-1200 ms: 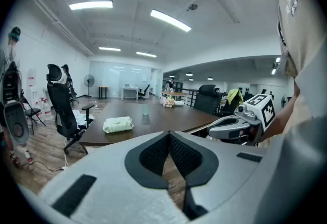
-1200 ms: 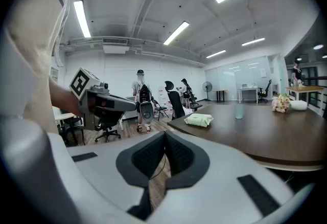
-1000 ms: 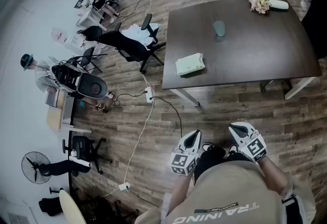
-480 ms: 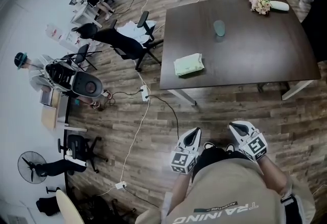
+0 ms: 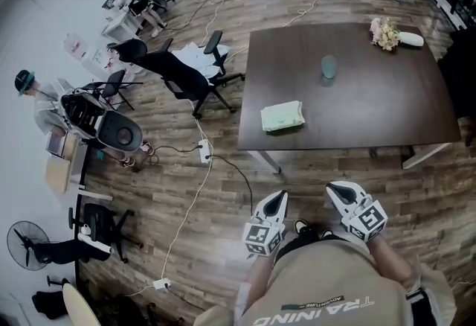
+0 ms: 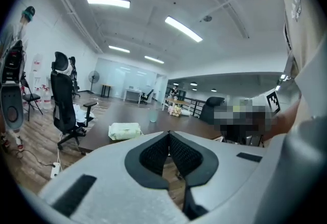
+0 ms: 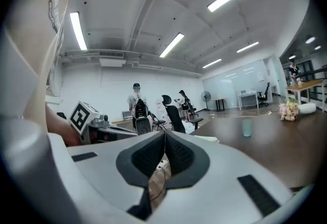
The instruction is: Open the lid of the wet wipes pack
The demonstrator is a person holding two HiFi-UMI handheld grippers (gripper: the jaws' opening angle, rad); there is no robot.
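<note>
though empty, left tongs (image 5: pixel 280 196), right tongs (image 5: pixel 333 187) sit closed

Pale green wet wipes pack (image 5: pixel 282 116), lying flat, lid shut, near table's front-left corner

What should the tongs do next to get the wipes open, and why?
Probably step closer and carry both tongs toward the wet wipes pack. It lies near the front left corner of the table, untouched, while the left tongs and right tongs are shut, empty and held close to the person's body, well short of the table.
</note>
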